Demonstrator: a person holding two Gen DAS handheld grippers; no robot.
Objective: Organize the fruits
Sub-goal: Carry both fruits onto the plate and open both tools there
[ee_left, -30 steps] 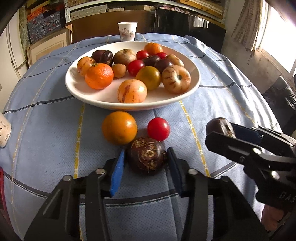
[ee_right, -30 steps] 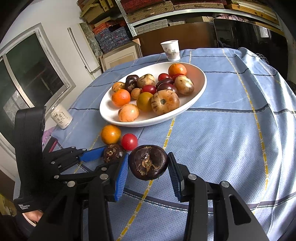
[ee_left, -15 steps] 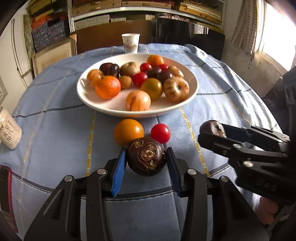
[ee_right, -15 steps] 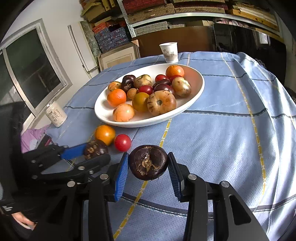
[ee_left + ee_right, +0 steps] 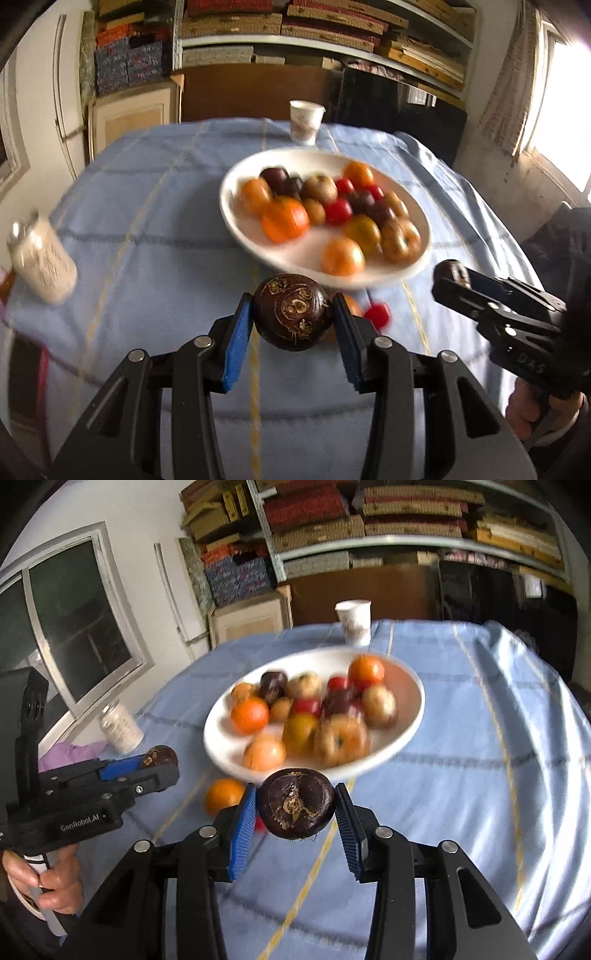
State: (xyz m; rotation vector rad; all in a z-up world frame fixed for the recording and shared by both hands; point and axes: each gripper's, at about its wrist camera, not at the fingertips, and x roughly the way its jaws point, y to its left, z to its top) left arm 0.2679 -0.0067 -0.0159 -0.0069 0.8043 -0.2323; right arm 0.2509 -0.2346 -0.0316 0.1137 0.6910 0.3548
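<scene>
My left gripper (image 5: 292, 320) is shut on a dark purple mangosteen (image 5: 291, 311) and holds it above the blue tablecloth, short of the white plate (image 5: 421, 229) of mixed fruit. My right gripper (image 5: 295, 808) is shut on another dark mangosteen (image 5: 296, 803), also lifted, in front of the plate (image 5: 413, 716). An orange (image 5: 223, 794) lies on the cloth below the plate; in the left wrist view it is mostly hidden behind my finger. A small red tomato (image 5: 377, 313) lies beside it. Each gripper shows in the other's view, the right one (image 5: 452, 273) and the left one (image 5: 159, 757).
A paper cup (image 5: 306, 122) stands behind the plate at the table's far edge. A white jar (image 5: 42, 254) stands at the left of the table, also in the right wrist view (image 5: 121, 726). Shelves with boxes rise behind. The cloth drops off at the right edge.
Both grippers have lifted their mangosteens off the cloth and risen. The views have tilted up, so the plate sits lower and looks blurred by motion.
</scene>
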